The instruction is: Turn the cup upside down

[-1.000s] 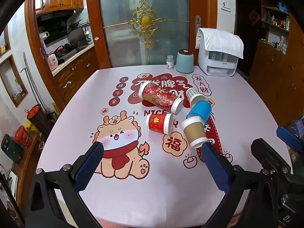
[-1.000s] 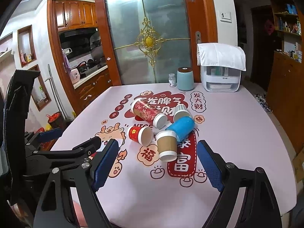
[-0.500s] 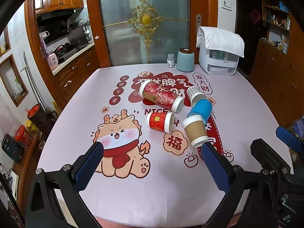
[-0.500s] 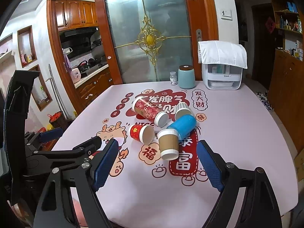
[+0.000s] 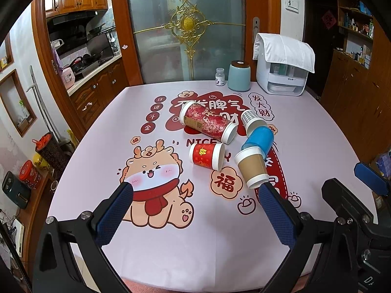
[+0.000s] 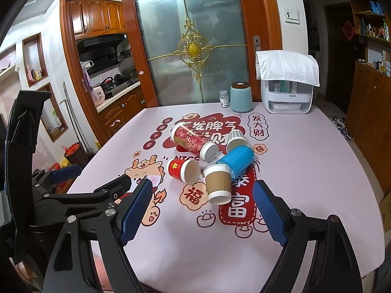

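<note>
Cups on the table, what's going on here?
Nothing is gripped yet. Both handheld grippers, left gripper and right gripper, hover open over the table, facing five cups lying on their sides. The brown cup lies nearest, just ahead of the right gripper. None is flipped.

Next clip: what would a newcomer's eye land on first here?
A jumble of five cups lying on their sides mid-table: a tall red patterned cup, a small red cup, a brown cup, a blue cup and a checked cup. Beneath them is the pink tablecloth with its cartoon dragon. Both tongs, left and right, hover open and empty in front.
</note>
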